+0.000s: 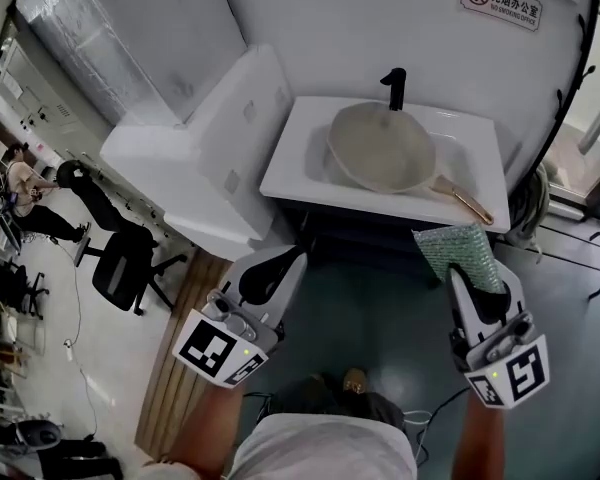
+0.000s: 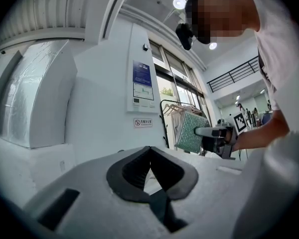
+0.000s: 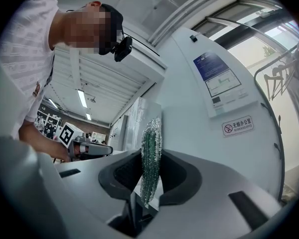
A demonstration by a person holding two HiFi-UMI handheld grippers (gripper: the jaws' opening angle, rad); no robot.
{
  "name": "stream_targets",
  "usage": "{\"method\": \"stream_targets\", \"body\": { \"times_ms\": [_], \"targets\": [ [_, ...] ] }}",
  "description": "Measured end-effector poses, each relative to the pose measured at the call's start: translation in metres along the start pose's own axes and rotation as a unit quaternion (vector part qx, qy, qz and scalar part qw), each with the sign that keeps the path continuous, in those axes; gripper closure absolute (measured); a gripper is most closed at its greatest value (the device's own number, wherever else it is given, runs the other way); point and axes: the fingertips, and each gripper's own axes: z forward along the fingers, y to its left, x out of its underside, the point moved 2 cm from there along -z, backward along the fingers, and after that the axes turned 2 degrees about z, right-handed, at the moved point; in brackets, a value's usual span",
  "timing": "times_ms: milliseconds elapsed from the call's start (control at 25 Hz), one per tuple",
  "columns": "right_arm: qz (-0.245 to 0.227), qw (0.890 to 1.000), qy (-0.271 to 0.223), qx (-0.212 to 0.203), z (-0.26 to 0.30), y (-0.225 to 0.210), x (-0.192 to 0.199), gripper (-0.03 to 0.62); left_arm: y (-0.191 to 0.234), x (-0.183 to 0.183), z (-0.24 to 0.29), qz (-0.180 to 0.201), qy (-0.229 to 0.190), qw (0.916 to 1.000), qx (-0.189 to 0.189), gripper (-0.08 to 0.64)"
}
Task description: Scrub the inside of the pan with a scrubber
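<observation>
So at this point I was only on the approach; no scrubbing yet. The right gripper (image 1: 467,268) was clamped on the green scrubber (image 1: 459,251), the pad pinched edge-on between the jaws and sticking out past the tips. The left gripper (image 1: 296,255) had its jaws shut together with nothing in them. The pan (image 1: 382,148) sat in the white sink (image 1: 292,158) just below the black tap (image 1: 394,88), bowl facing up; its wooden handle (image 1: 467,204) poked out over the front right rim. Both grippers hung short of the sink, well apart from the pan. My read on the next move: carry the scrubber over the rim and down onto the inside of the pan, flat side to the surface. The left one would probably need to open and take the handle, since a pan propped like that looked likely to slide once I pushed on it.
</observation>
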Motion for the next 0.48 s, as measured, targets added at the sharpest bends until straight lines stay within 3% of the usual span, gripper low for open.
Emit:
{"method": "stream_targets", "body": {
  "times_ms": [480],
  "targets": [
    [-0.018,1.000,0.021,0.008,0.032,-0.036,0.024,0.512,0.051,0.029,0.063,-0.003,0.025,0.9996,-0.012,0.545]
  ]
}}
